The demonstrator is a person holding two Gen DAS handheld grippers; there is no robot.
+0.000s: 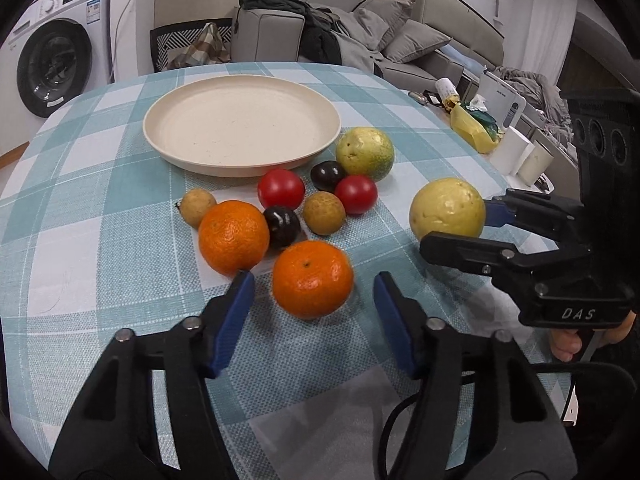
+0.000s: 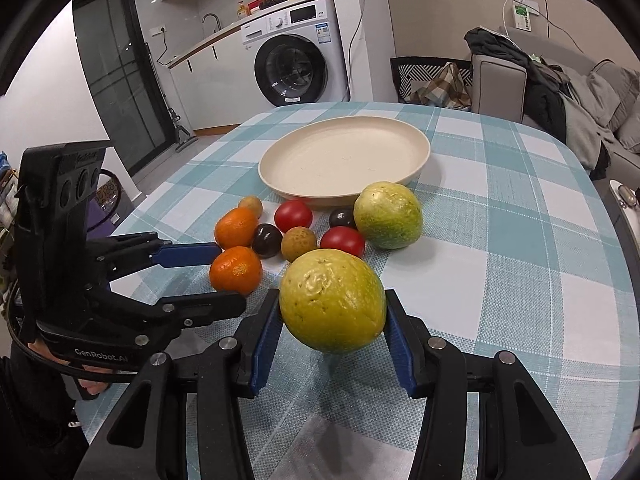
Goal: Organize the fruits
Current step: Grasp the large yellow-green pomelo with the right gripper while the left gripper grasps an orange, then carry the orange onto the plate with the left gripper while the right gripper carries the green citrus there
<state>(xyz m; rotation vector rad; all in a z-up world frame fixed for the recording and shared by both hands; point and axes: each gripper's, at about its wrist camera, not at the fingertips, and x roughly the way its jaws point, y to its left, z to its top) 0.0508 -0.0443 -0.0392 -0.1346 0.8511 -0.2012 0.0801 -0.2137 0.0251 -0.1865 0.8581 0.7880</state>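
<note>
Right now your right gripper [image 2: 331,334] is clamped on the large yellow-green round guava [image 2: 332,300], lifted just clear of the checked teal tablecloth [image 2: 520,280] near the wide cream plate [image 2: 344,160] — pads on its widest sides, so it likely won't roll out. Your left gripper [image 1: 314,312] brackets the nearer orange tangerine [image 1: 312,278], jaws apart, pads not visibly touching. Remaining fruit sits clustered just beside the plate's near rim; the plate holds nothing yet.
</note>
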